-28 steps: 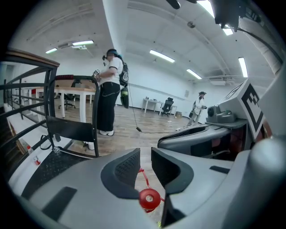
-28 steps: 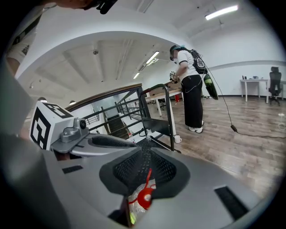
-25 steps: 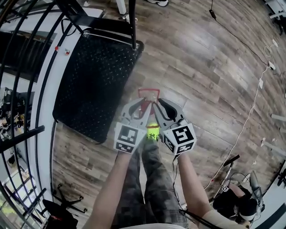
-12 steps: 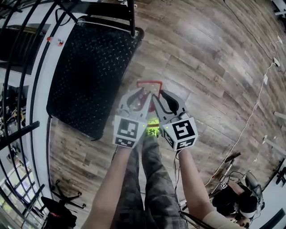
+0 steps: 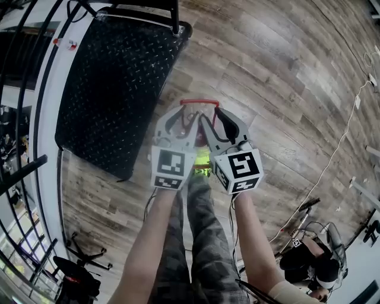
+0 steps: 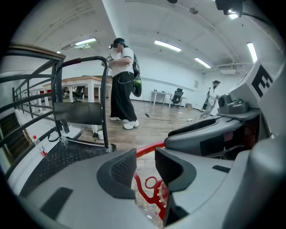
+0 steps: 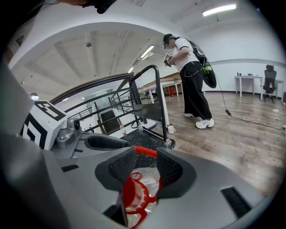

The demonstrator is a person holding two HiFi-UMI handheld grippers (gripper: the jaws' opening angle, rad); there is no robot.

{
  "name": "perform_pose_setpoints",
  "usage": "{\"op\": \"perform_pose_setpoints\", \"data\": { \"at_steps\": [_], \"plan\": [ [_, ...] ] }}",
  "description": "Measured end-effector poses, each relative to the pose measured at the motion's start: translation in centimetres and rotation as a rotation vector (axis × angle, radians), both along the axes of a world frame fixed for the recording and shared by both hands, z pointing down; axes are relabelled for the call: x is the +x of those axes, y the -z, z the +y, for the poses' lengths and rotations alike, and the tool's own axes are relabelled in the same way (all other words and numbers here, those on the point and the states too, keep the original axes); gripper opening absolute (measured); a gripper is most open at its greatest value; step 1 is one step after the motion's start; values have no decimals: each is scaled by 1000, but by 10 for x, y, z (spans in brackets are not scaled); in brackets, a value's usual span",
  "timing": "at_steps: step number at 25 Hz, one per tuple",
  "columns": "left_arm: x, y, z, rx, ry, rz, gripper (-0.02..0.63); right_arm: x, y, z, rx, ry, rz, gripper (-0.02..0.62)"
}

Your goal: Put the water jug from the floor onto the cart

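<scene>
The water jug stands on the wooden floor right under both grippers; its red carry handle (image 5: pixel 199 102) shows just past the fingertips. In the gripper views its red cap (image 7: pixel 134 197) and clear body (image 6: pixel 147 210) lie below the jaws. My left gripper (image 5: pixel 178 122) and right gripper (image 5: pixel 214 122) hang side by side over the jug's top, jaws opening. The left gripper's (image 6: pixel 145 167) pads stand apart with the red handle (image 6: pixel 147 150) beyond the gap, nothing pinched. The right gripper (image 7: pixel 145 167) likewise. The cart's black checker-plate deck (image 5: pixel 113 83) lies to the left.
The cart's upright push handle (image 5: pixel 176 15) rises at its far end. A black railing (image 5: pixel 24 89) runs along the left. A person (image 6: pixel 120 80) stands beyond the cart. A white cable (image 5: pixel 332 154) and dark equipment (image 5: pixel 314 261) lie at the right.
Both grippers have sunk toward the jug and their jaws have spread wider. The red handle now shows clear of the fingertips.
</scene>
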State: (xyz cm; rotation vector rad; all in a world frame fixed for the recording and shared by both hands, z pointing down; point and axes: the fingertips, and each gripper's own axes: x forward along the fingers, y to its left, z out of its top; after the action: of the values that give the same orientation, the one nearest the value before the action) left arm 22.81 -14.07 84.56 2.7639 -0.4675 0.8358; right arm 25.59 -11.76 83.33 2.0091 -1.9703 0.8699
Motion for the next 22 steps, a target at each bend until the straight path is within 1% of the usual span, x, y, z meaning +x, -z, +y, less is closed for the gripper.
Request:
{"op": "perform_pose_setpoints", "data": {
  "at_steps": [4, 8, 12, 16, 19, 22],
  "plan": [
    [0, -15, -5, 6, 2, -26, 117, 4, -16, -1, -38, -24, 27, 147],
    [1, -26, -11, 6, 19, -36, 129, 13, -33, 0, -81, -67, 25, 164],
    [3, -21, -10, 28, 18, -10, 133, 18, -42, 0, -100, -78, -12, 166],
    [2, -14, -4, 54, 13, 13, 140, 24, -46, 0, -110, -83, -18, 166],
    [-5, -18, -8, 51, 36, -11, 143, 26, -48, -1, -118, -85, -25, 166],
    [-11, -28, -16, 29, 65, -35, 152, 26, -52, -3, -124, -81, -32, 166]
  ]
}}
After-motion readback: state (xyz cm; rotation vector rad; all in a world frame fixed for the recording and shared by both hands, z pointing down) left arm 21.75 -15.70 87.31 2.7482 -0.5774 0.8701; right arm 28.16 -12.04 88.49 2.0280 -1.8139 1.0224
